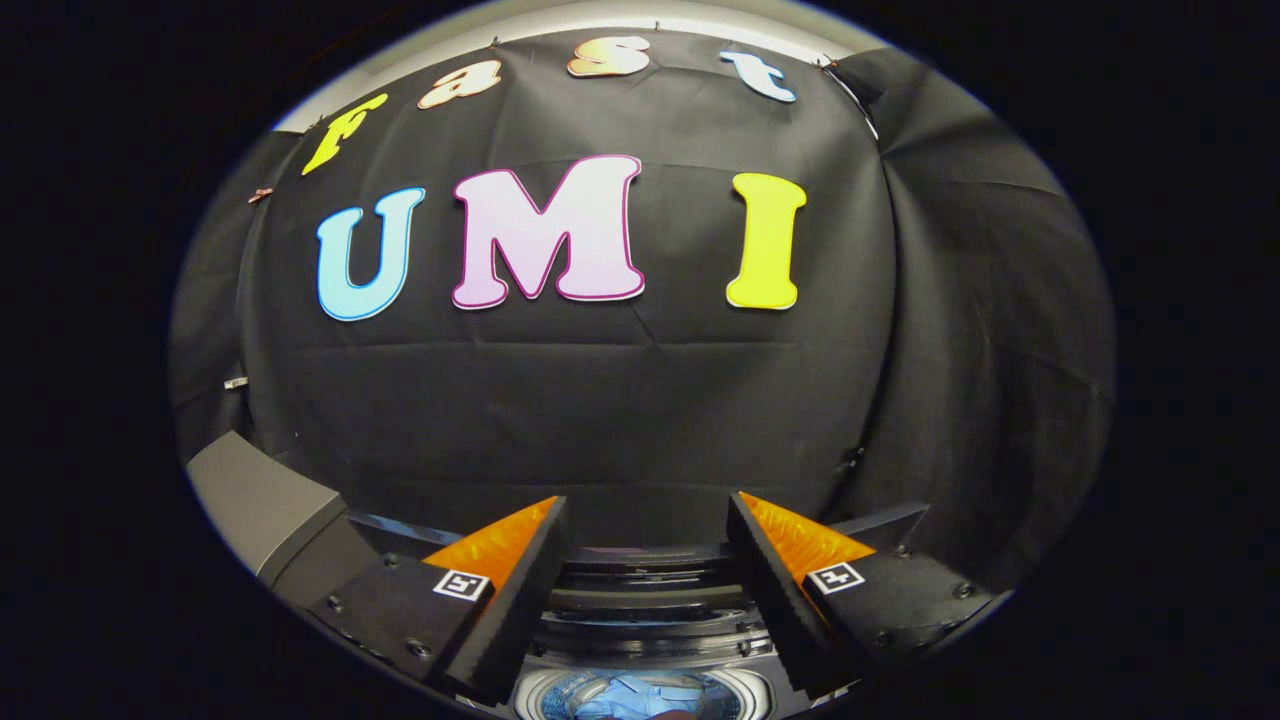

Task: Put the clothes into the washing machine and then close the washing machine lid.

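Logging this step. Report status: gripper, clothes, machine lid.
Gripper open, fingers apart, nothing between them. Washing machine just below fingers; blue clothes already in the drum. Lid not seen shut over the drum. Nothing in the way.

Washing machine (pixel 640 620) seen below gripper (pixel 645 560), jaws held apart, nothing gripped between. Clothes (pixel 625 698) seen inside drum (pixel 560 695), below fingers. Raised lid (pixel 260 500) at left of fingers. Booth wall behind machine.
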The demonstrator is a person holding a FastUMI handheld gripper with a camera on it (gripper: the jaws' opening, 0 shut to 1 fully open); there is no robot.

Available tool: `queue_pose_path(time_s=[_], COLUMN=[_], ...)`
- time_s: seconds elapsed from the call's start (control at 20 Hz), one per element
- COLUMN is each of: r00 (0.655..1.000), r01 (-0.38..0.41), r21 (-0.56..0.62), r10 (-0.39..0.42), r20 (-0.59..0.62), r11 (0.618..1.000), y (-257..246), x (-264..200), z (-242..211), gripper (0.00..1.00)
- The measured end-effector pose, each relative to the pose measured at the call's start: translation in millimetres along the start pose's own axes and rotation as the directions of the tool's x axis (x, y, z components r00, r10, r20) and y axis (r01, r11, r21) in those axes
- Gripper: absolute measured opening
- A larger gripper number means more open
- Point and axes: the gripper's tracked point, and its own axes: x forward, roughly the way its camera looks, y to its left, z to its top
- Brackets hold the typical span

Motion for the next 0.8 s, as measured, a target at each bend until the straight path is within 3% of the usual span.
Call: queue_pose_path(time_s=[0.5, 0.65, 0.8], r00=[0.997, 0.999, 1.0], r01=[-0.009, 0.022, -0.001], r21=[0.021, -0.047, -0.019], r10=[0.007, -0.024, 0.001], r20=[0.082, -0.037, -0.01], r11=[1.0, 0.999, 1.0], y=[5, 2, 7], x=[-36, -38, -48], z=[-3, -46, -45], gripper=[0.99, 0.98, 0.98])
